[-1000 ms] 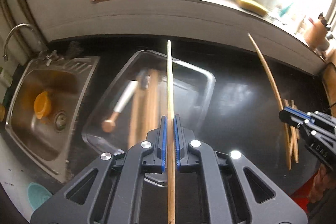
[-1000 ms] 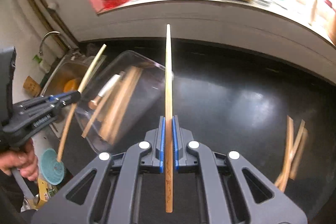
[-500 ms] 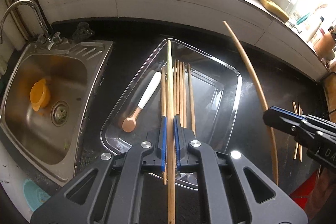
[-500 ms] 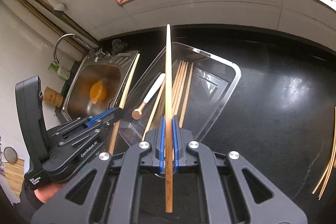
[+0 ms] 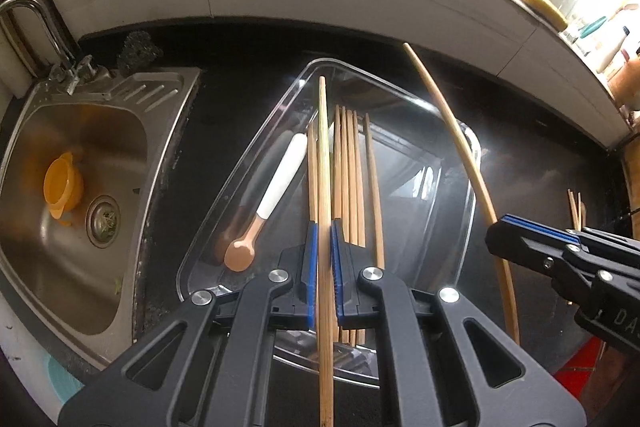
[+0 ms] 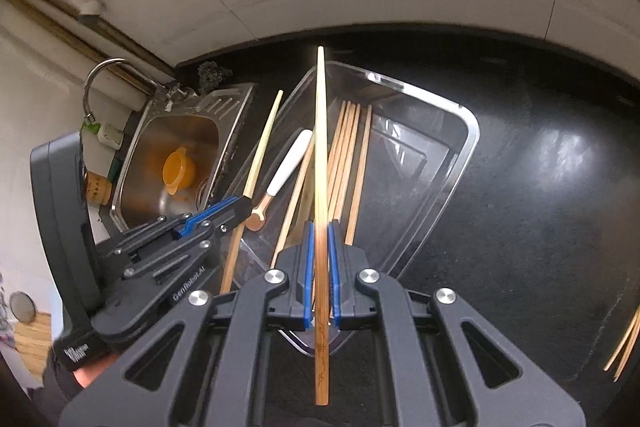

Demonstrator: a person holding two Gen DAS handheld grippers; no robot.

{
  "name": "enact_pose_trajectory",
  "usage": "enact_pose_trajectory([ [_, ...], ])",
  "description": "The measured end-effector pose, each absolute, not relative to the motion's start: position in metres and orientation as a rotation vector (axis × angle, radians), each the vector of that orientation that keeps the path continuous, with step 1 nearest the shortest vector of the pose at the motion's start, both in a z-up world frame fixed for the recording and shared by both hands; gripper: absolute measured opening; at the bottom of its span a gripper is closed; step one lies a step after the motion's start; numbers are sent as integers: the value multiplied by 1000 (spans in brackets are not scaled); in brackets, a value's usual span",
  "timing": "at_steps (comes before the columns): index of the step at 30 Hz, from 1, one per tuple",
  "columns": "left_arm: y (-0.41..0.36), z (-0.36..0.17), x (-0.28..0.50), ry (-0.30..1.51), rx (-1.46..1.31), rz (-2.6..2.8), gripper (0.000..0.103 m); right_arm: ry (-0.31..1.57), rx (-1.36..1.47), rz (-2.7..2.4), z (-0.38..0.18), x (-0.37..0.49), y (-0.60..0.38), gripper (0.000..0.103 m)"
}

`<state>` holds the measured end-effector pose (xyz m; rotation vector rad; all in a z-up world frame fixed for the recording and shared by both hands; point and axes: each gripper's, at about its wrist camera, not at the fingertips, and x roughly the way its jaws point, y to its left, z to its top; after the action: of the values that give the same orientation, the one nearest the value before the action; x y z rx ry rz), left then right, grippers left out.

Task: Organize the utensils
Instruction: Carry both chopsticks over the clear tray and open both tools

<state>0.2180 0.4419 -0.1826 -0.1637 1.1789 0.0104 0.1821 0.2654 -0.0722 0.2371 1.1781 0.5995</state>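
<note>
Both claws are busy right now. My left claw (image 5: 324, 259) is clenched on one bamboo chopstick (image 5: 323, 163), pinched low on the thick half so most of its length sticks out toward 12 o'clock, over the clear plastic tray (image 5: 466, 227). My right claw (image 6: 320, 267) is clamped the same way on a second chopstick (image 6: 320, 147), with a short decorated tail hanging out behind the pads at 6 o'clock and its tip also up over the tray.

The tray sits on the black tabletop (image 6: 540, 187), with the steel sink (image 5: 132, 131) at its 9 o'clock. Inside it there's already a row of chopsticks (image 5: 352, 167) lying lengthwise, plus a little spoon (image 5: 264, 199) with a white handle on the 9 o'clock side of them. A few loose chopsticks (image 6: 626, 343) lie on the tabletop out at 4 o'clock in my right view.

These sticks feel like nothing: light, stiff, smooth and round, so I'd guess they roll or pivot easily in a two-pad pinch. Grabbing the thicker end seems smart. To me, the tricky part looks like dropping them parallel to the row.
</note>
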Motion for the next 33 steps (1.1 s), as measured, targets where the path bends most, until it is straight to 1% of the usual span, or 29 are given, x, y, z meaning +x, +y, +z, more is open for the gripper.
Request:
enact_pose_trajectory([
  [8,444,-206,230,1222,-175,5,6,1258,276,607,-98,205,279,8],
  [16,448,-217,242,1254,-175,-13,7,1288,307,592,-108,222,281,8],
  [17,450,-216,242,1251,-164,-6,11,1298,321,595,-108,225,278,8],
  [18,450,-216,241,1250,-154,1,17,1301,335,597,-107,226,275,17],
  [19,452,-215,239,1251,-148,14,47,1295,350,588,-105,228,272,53],
  [20,454,-213,237,1246,-155,19,87,1275,372,581,-101,229,266,74],
  [21,457,-209,234,1223,-171,17,94,1248,394,574,-96,230,260,90],
  [23,465,-197,226,1173,-211,7,94,1204,423,570,-87,231,251,90],
  [26,470,-195,223,1170,-241,11,94,1201,462,586,-83,232,245,90],
  [33,469,-191,214,1163,-257,32,94,1196,457,605,-77,226,246,90],
])
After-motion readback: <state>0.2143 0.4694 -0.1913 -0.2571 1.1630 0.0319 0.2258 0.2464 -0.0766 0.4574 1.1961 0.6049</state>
